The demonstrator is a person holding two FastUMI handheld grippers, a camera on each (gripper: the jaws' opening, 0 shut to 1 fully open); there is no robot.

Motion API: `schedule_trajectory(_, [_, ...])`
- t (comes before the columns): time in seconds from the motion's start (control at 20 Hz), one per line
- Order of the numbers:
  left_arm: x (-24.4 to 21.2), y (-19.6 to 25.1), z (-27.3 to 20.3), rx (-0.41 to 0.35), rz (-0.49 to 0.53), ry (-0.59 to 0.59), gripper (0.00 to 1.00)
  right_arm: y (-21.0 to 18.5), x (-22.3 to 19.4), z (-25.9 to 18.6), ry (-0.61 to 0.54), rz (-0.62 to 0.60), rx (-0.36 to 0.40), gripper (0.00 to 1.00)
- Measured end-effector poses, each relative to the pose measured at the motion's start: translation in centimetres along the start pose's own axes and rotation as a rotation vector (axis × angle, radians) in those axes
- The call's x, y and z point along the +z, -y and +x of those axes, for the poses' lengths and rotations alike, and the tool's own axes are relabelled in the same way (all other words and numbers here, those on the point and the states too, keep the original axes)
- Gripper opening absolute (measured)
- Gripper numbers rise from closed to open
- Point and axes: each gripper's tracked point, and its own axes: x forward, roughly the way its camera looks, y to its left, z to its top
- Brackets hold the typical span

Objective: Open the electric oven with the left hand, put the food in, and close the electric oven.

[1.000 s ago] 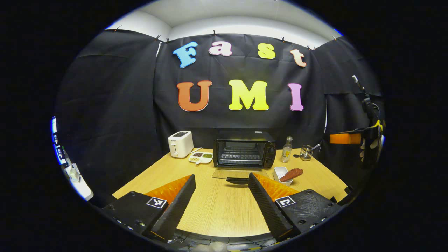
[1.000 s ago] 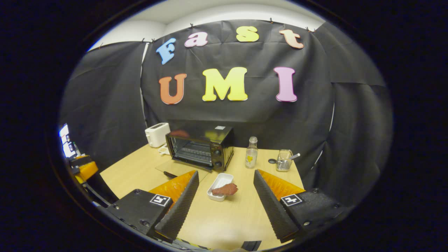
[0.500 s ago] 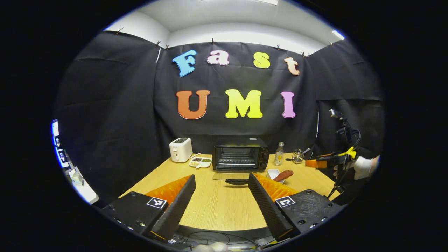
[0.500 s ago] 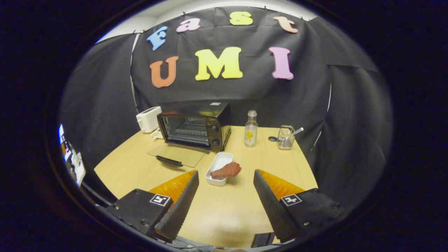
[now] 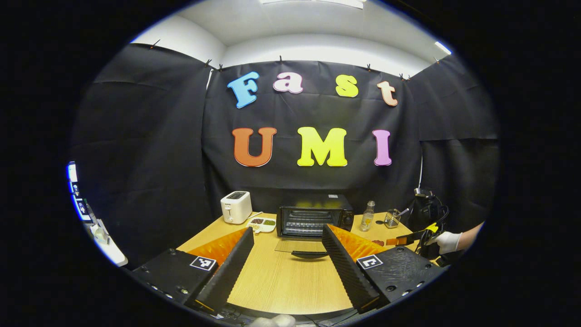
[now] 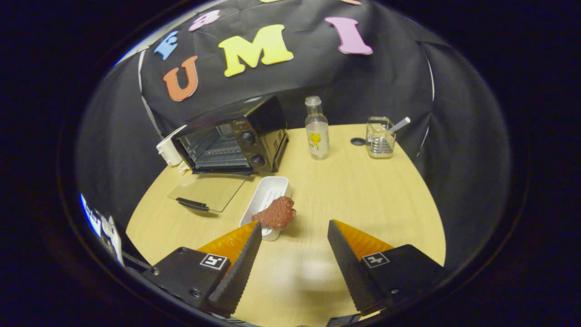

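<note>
The black electric oven (image 5: 313, 219) stands at the back of the wooden table (image 5: 281, 281), its glass door (image 5: 300, 245) folded flat with the dark handle (image 5: 309, 254) toward me. My left gripper (image 5: 287, 228) is open, well back from the door, holding nothing. In the right gripper view, a reddish-brown piece of food (image 6: 275, 214) rests on the near end of a white dish (image 6: 268, 194), right of the oven (image 6: 233, 138) and its open door (image 6: 206, 193). My right gripper (image 6: 294, 222) hangs open just short of the food, its left finger beside the dish.
A white toaster (image 5: 236, 206) and a snack plate (image 5: 260, 222) sit left of the oven. A small glass bottle (image 6: 317, 129), a wire basket (image 6: 380, 138) and a dark round lid (image 6: 357, 141) stand at the back right. A gloved hand (image 5: 447, 242) holds the right gripper (image 5: 401, 240).
My left gripper has drawn back from the open oven. My right gripper has dropped and tilted down toward the dish, so the food now lies close to its fingertips.
</note>
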Motion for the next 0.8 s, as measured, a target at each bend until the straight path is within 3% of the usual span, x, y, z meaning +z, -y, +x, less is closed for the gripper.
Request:
schedule_trajectory(0.15, [0.3, 0.9, 1.8, 0.031, -0.006, -0.008, 0.96, -0.3, 0.0, 3.0, -0.1, 0.108, 0.11, 0.78])
schedule_trajectory(0.2, [0.4, 1.2, 2.3, 0.041, -0.015, -0.01, 0.96, -0.1, 0.1, 3.9, -0.129, 0.131, 0.134, 0.69])
schedule_trajectory(0.25, [0.5, 1.3, 2.8, 0.057, -0.021, -0.013, 0.96, -0.2, -0.2, 4.6, -0.153, 0.156, 0.153, 0.71])
schedule_trajectory(0.45, [0.9, 1.8, 4.0, 0.116, -0.015, -0.018, 0.96, -1.1, 0.0, 6.0, -0.212, 0.169, 0.248, 0.54])
schedule_trajectory(0.5, [0.8, 1.9, 4.2, 0.13, -0.011, -0.019, 0.96, -1.5, 0.1, 6.2, -0.221, 0.173, 0.268, 0.35])
schedule_trajectory(0.55, [0.8, 2.1, 4.4, 0.137, -0.008, -0.022, 0.97, -1.6, 0.2, 6.5, -0.229, 0.172, 0.275, 0.34])
schedule_trajectory(0.65, [0.9, 2.3, 4.5, 0.149, -0.003, -0.022, 0.96, -1.8, 0.4, 6.6, -0.242, 0.179, 0.298, 0.22])
schedule_trajectory(0.8, [1.0, 2.8, 5.1, 0.149, 0.003, -0.03, 0.96, -1.9, 1.0, 6.5, -0.24, 0.156, 0.313, 0.16])
